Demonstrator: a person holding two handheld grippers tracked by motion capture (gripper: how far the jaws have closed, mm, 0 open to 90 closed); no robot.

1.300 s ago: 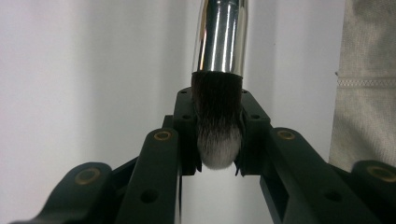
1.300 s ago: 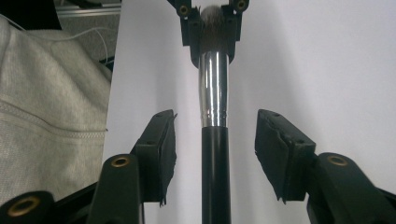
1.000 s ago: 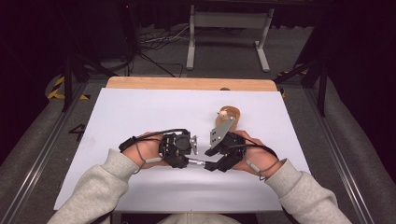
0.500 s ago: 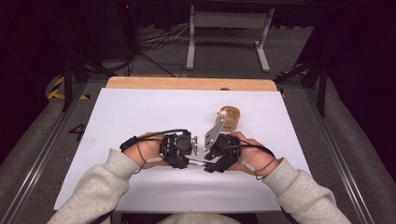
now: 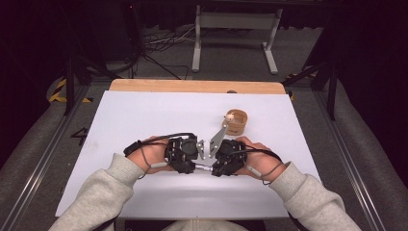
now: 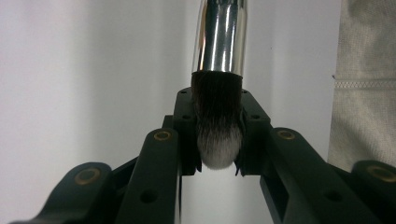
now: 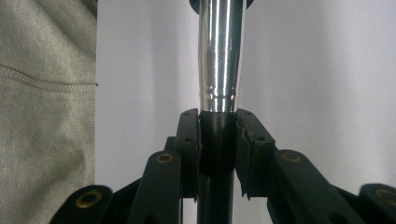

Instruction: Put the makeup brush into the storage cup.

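A makeup brush (image 5: 204, 167) lies level just above the white table, spanning my two grippers, which face each other. My left gripper (image 5: 195, 165) is shut on the dark, white-tipped bristles (image 6: 218, 130), with the silver ferrule (image 6: 220, 37) running away from its jaws. My right gripper (image 5: 214, 169) is shut on the black handle (image 7: 215, 144), just behind the ferrule (image 7: 218, 56). In the left gripper view the jaws (image 6: 217, 100) press the bristle tuft from both sides. In the right gripper view the jaws (image 7: 217, 119) squeeze the handle.
A small round wooden cup (image 5: 236, 122) with a pale stick in it stands on the white table top (image 5: 144, 110) just beyond my right hand. Grey sleeves (image 5: 96, 192) enter from the near edge. A metal stand (image 5: 231, 29) rises behind the table.
The right gripper has drawn slightly closer to the left one and levelled out. The brush stays held between them.
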